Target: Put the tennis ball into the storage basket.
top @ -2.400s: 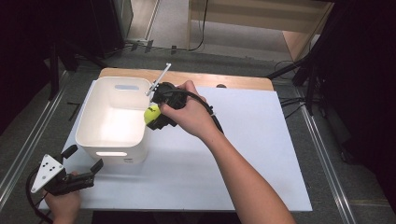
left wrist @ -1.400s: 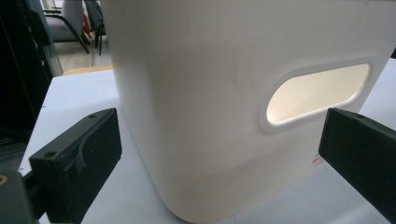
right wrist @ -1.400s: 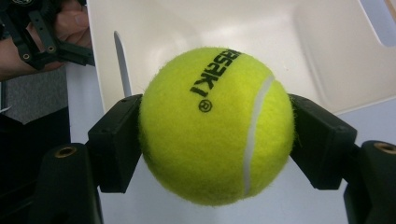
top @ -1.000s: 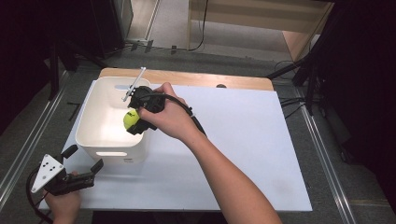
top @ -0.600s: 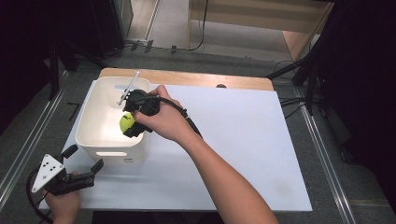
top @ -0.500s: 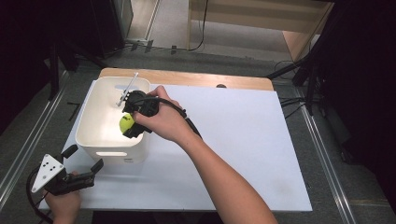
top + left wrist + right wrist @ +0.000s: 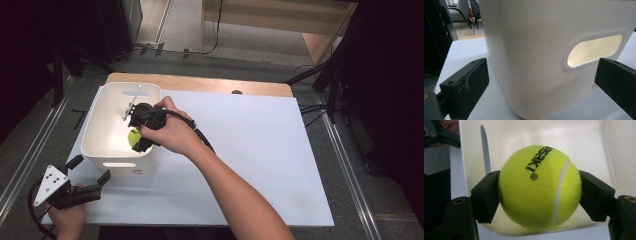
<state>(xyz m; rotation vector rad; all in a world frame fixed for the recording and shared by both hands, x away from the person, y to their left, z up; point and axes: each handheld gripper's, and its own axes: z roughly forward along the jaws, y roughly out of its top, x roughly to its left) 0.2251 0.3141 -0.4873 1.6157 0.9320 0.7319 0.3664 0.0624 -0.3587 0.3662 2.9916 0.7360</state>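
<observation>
At the table's near left corner the left tongs point(image 7: 90, 176) rest with jaws spread, nothing between them, aimed at the near wall of the white bin point(image 7: 107, 150) with its oval handle slot point(image 7: 594, 50); just beyond, the right tongs point(image 7: 135, 140) reach over the bin's right rim and pinch a yellow-green tennis ball point(image 7: 539, 187) from both sides; the ball hangs inside the bin, above its floor; the bin stands near the table's far left corner, on the white table point(image 7: 260, 145)
</observation>
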